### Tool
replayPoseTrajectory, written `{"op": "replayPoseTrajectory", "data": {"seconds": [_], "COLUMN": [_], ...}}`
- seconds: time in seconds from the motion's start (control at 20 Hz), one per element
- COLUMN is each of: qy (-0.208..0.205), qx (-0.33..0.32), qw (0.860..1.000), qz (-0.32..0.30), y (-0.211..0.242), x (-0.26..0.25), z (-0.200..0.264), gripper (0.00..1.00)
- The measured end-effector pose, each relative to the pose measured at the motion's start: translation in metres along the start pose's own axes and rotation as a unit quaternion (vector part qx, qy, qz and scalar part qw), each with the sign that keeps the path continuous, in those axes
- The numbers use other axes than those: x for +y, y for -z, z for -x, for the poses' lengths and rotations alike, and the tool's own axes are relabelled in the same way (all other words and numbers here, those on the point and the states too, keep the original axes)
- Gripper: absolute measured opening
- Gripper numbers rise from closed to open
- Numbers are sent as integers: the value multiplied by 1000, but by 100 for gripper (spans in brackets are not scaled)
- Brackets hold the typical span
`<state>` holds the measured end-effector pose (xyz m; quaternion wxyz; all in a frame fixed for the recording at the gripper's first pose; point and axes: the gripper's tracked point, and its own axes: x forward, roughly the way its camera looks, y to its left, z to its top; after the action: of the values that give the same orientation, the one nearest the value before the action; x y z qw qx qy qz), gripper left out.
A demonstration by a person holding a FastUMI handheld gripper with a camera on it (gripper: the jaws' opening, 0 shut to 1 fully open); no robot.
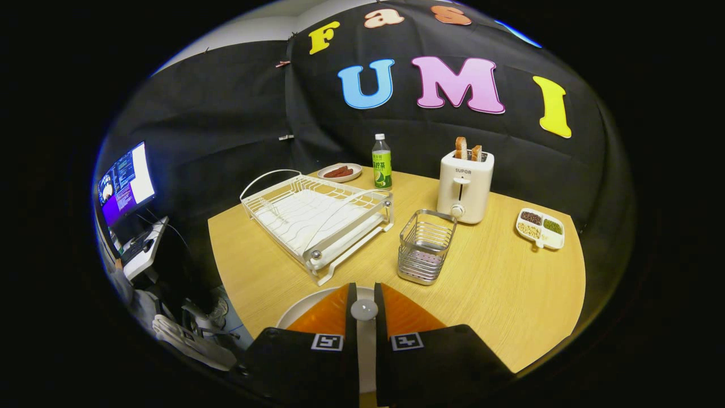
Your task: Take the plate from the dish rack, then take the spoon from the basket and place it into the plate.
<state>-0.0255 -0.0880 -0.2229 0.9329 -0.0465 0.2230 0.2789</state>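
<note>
My gripper (363, 290) hangs over the near edge of the wooden table, its fingers drawn close on a white spoon (363, 310). The spoon's rounded end sits between the fingertips and its handle runs back between the fingers. Directly under the fingers lies the white plate (295, 310), mostly hidden, with its rim showing to the left. Just beyond the fingers to the right stands the wire basket (426, 246), nothing visible inside it. The white dish rack (317, 218) stands beyond to the left with no dishes in it.
A white toaster (465, 184) with two slices stands behind the basket. A green bottle (382, 162) and a small plate of sausages (340, 171) sit at the back. A divided dish of beans (540, 228) lies far right. A monitor (126, 182) stands off the table's left.
</note>
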Motion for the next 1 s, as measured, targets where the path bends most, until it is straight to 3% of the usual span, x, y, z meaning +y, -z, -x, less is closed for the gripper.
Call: {"op": "replayPoseTrajectory", "data": {"seconds": [0.35,0.6,0.7,1.0], "qy": [-1,12,23,103], "qx": [17,2,-15,-95], "qw": [999,998,997,987], "qz": [-37,-61,-70,-82], "y": [6,-14,-31,-116], "x": [-2,-6,-9,-34], "z": [3,4,8,36], "gripper": [19,84,100,98]}}
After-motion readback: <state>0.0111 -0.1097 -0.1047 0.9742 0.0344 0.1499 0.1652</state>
